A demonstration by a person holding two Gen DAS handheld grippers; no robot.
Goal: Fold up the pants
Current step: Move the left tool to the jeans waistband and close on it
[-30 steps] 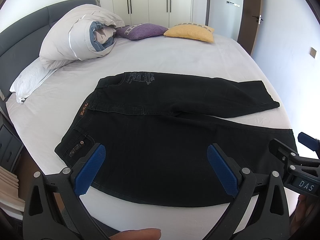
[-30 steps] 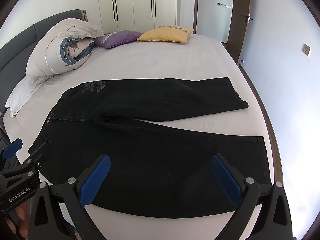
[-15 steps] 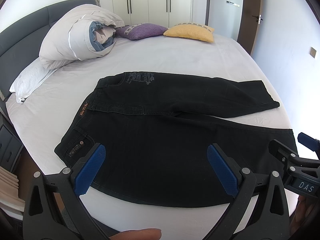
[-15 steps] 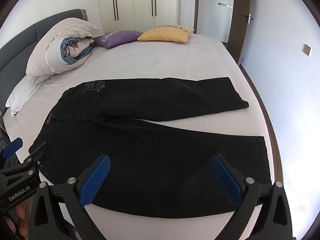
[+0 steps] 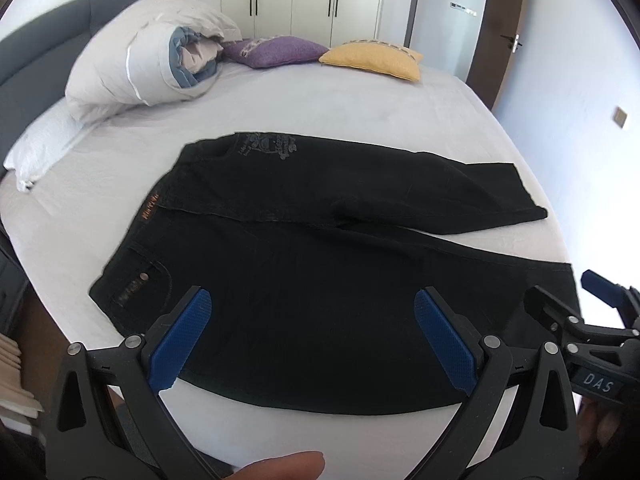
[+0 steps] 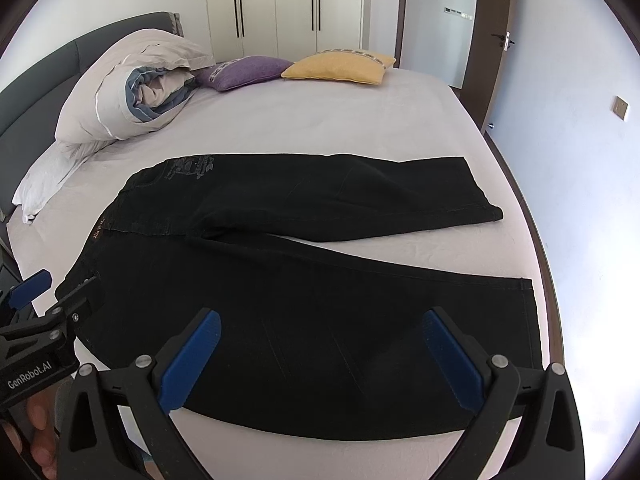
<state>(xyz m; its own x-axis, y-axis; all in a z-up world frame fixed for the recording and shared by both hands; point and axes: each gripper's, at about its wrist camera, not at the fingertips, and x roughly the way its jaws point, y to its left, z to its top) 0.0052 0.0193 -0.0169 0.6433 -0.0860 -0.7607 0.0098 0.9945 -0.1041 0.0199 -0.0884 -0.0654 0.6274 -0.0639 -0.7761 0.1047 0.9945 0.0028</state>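
Above the near edge of the bed, the left gripper (image 5: 312,332) hangs with its blue-padded fingers (image 5: 180,340) spread wide and nothing between them, clear of the cloth. Beside it the right gripper (image 6: 320,356) is likewise spread and empty, its blue pads (image 6: 452,364) apart over the near trouser leg. Each claw shows at the edge of the other's view. Below both lie the black pants (image 5: 320,280), flat on the white sheet (image 5: 320,112) of the bed, waistband toward the left, legs running to the right and splayed apart so a wedge of sheet shows between the cuffs. An orange label (image 5: 149,207) sits on the waistband. Farther off, a rolled duvet (image 5: 148,60) rests against the grey headboard (image 5: 36,68), with a purple cushion (image 5: 276,50) and a yellow cushion (image 5: 374,58) beside it. White wardrobe doors (image 6: 280,4) stand behind.
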